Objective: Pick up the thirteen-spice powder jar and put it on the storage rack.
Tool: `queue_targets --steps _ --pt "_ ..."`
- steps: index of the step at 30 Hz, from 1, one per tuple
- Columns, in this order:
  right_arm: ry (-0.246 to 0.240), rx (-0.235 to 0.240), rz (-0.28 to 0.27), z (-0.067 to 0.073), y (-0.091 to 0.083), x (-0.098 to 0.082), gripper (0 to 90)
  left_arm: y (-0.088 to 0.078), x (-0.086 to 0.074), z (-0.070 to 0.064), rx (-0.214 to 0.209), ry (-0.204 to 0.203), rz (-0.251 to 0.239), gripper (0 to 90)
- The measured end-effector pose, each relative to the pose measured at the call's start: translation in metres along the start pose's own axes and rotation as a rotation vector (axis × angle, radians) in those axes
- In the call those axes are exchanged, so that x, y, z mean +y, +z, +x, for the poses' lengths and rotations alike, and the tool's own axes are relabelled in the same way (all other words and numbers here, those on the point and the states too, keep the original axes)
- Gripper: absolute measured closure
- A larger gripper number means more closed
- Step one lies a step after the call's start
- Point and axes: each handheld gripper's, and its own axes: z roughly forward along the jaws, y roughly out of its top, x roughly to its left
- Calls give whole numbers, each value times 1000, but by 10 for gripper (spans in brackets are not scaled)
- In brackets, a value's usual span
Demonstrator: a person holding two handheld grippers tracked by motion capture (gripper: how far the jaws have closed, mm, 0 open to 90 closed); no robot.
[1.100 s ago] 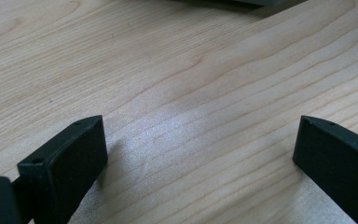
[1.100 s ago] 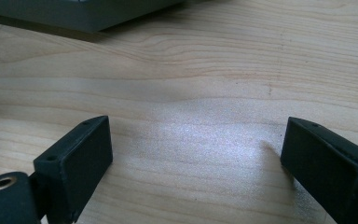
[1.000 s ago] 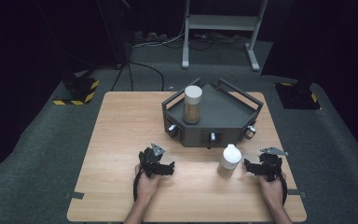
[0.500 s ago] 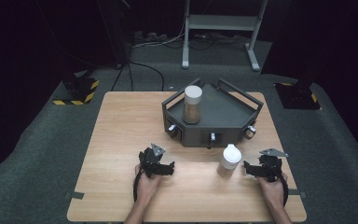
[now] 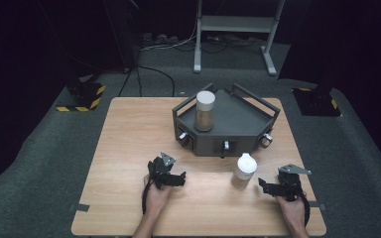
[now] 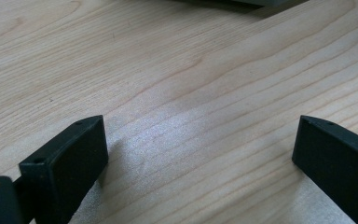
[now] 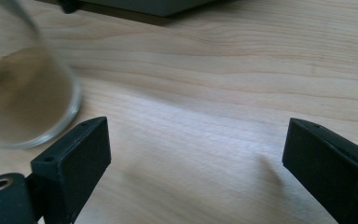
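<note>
A person rests both hands on a light wooden desk (image 5: pixel 129 134). The right tool (image 5: pixel 270 186) lies wide open and empty, just beside a small clear glass jar with a white lid (image 5: pixel 244 170) standing upright on the desk in front of a dark grey angular tray (image 5: pixel 238 121). The left tool (image 5: pixel 176 178) is also spread open, empty. To grasp well, the right tool should likely approach level and centre the jar's body between the jaws before closing.

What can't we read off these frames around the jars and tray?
- Jar, right gripper view: top cut off by the frame edge, blurred, contents unclear.
- Tray, high view: front knobs too small to identify.
- Tray jar, high view: brown contents too small to name.
- Tray, left gripper view: cut off by the top edge.
</note>
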Motion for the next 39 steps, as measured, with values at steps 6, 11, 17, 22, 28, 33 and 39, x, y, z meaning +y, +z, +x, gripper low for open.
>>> queue_targets --steps 6,11,17,22,28,33,39 --pt "-12 43 2 2 -2 -3 72 0 0 0 0 0 0 33" --pt "-41 89 -2 6 -5 -6 74 0 0 0 0 -2 0 33" --pt "-126 99 9 22 -8 -3 75 0 0 0 0 -2 0 33" --pt "-145 144 4 27 -5 0 76 0 0 0 0 -2 0 33" --pt "-162 159 2 35 0 2 80 0 0 0 0 -2 0 33" --pt "-160 171 -7 38 4 3 86 0 0 0 0 -2 0 33" --pt "-156 182 -20 42 6 5 102 0 0 0 0 -2 0 33"
